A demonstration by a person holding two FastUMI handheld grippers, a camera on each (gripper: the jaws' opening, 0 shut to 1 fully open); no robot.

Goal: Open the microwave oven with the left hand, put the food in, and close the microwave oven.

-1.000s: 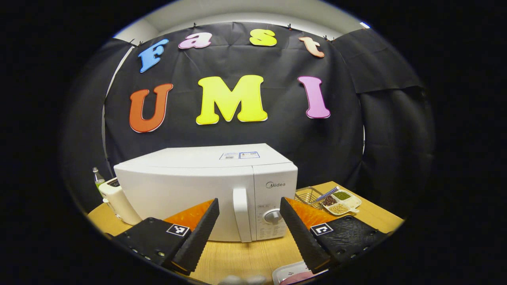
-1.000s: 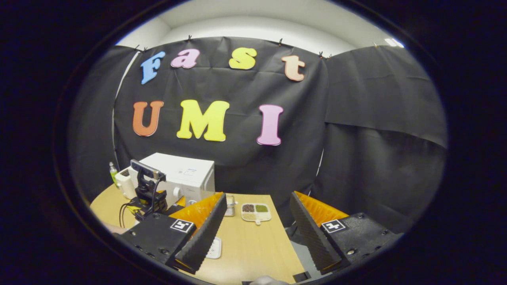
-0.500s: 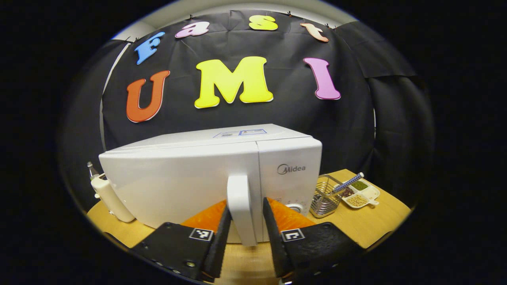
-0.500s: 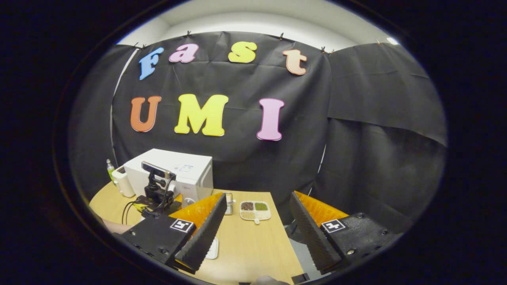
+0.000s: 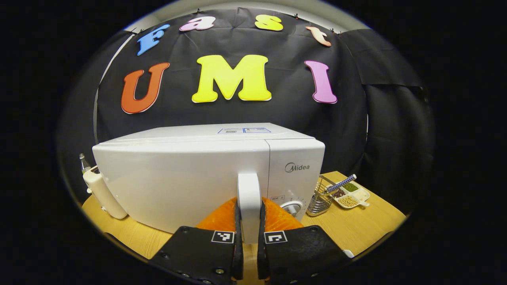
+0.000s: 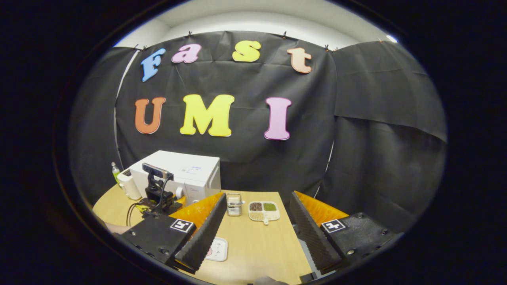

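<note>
Left gripper (image 5: 248, 241): pinched on the white vertical door handle (image 5: 249, 198), one finger pressed to each side, low on the bar.
Right gripper (image 6: 255, 233): spread wide, nothing between the fingers, hovering over the front of the wooden table (image 6: 257, 245), well apart from the oven.
Microwave oven (image 5: 190, 178): white, door shut, standing on the table toward the back wall; in the right gripper view seen far left (image 6: 190, 174), with the left gripper's rig in front of it.
Handling, door: rigid plastic bar, smooth (likely slippery under a light pinch); door probably latched, so a firm squeeze and a pull along an arc about the left-edge hinge judged necessary. Casing looks light enough to slide on the table if yanked.
Hold point: present grip low on the handle looks adequate; mid-bar would likely give a squarer pull.
Food: small white tray (image 6: 217, 249) with something pink on it, flat on the table near the right gripper's left finger; contents too small to identify. Probably light; best taken by the rim.
Surroundings: white toaster (image 5: 101, 192) just beside the oven's left end, bottle (image 5: 82, 160) behind it; wire basket (image 5: 320, 198) and divided dish of beans (image 5: 350, 194) to the right.
Obstructions: door swing toward the front left looks free; the basket is near the control panel, outside the arc.
</note>
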